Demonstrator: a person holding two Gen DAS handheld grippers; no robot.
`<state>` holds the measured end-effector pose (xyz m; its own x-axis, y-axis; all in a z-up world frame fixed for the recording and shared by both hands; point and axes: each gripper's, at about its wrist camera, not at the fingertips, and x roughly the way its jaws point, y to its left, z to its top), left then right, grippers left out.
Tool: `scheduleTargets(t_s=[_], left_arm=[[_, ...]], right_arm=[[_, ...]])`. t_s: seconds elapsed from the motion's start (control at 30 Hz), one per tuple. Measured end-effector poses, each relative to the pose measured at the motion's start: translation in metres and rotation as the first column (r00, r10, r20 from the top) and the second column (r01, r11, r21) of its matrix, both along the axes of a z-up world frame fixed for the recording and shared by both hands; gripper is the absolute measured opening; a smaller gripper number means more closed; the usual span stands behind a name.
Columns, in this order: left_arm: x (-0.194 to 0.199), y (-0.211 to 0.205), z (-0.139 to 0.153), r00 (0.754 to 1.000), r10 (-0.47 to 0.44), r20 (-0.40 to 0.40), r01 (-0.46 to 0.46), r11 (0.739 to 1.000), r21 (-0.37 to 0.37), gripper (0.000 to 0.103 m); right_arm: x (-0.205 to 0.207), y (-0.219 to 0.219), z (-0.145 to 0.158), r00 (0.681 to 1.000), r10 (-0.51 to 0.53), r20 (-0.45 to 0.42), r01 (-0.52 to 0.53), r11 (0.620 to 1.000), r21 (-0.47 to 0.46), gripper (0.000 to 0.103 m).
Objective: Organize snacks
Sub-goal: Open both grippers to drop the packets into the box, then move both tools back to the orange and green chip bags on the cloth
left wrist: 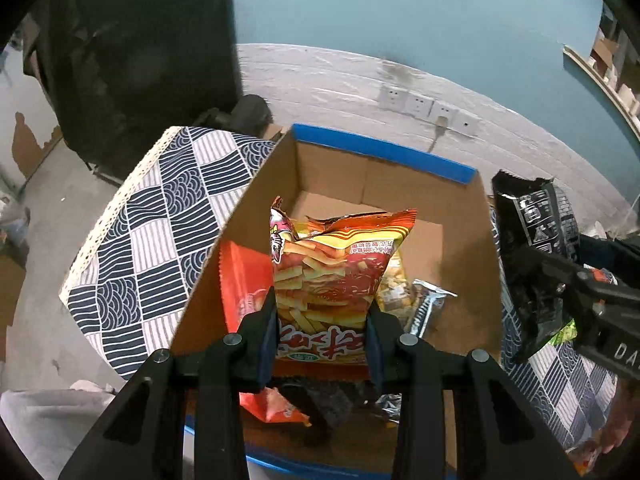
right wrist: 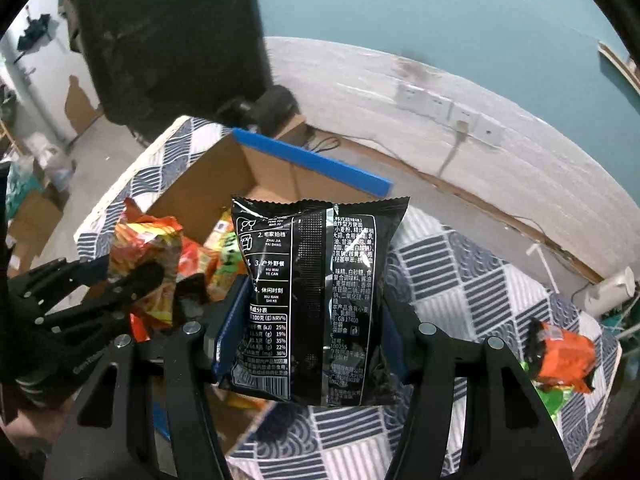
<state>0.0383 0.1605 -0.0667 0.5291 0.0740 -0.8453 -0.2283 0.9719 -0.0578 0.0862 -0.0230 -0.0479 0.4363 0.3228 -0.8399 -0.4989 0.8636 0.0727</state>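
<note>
- My left gripper pinches a red-and-yellow snack bag by its lower part, the fingers pressed against both of its sides.
- That bag hangs upright over the open cardboard box, whose rim is edged with blue tape.
- Inside the box lie an orange packet, a silver wrapper and other snacks I cannot make out.
- My right gripper pinches a black snack bag, its printed back towards me, the fingers tight on its two sides.
- The black bag hangs over the box's right wall, just beside the red-and-yellow one.
- The box stands on the surface, on a blue-and-white patterned cloth.
- An orange packet lies on a green one near the right edge of the surface, well apart from the box.
</note>
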Motion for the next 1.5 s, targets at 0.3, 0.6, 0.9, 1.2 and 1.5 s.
scheduleTargets(t_s=[0.3,0.6,0.9,1.2,1.5], left_arm=[[-0.001,0.012,-0.007,1.0,0.027,-0.016,-0.027,1.0,0.002,0.038],[-0.001,0.012,-0.002,0.999,0.041,-0.008,-0.041,0.999,0.032,0.064],[0.003,-0.007,0.004,1.0,0.006,0.003,-0.006,0.999,0.036,0.066],[0.008,-0.049,0.017,0.997,-0.08,0.02,0.079,0.996,0.032,0.066],[0.012,-0.099,0.026,0.985,-0.167,0.032,0.166,0.986,0.036,0.069]], right_arm=[[0.002,0.027,-0.011,0.998,0.058,-0.033,-0.058,0.998,0.021,0.059],[0.004,0.025,-0.001,0.999,0.046,-0.008,-0.046,0.998,0.034,0.069],[0.008,-0.007,0.009,1.0,-0.011,0.013,0.011,1.0,0.017,0.069],[0.011,-0.057,0.01,0.996,-0.088,0.006,0.088,0.996,0.002,0.069],[0.01,-0.114,0.012,0.987,-0.158,0.005,0.158,0.987,-0.012,0.069]])
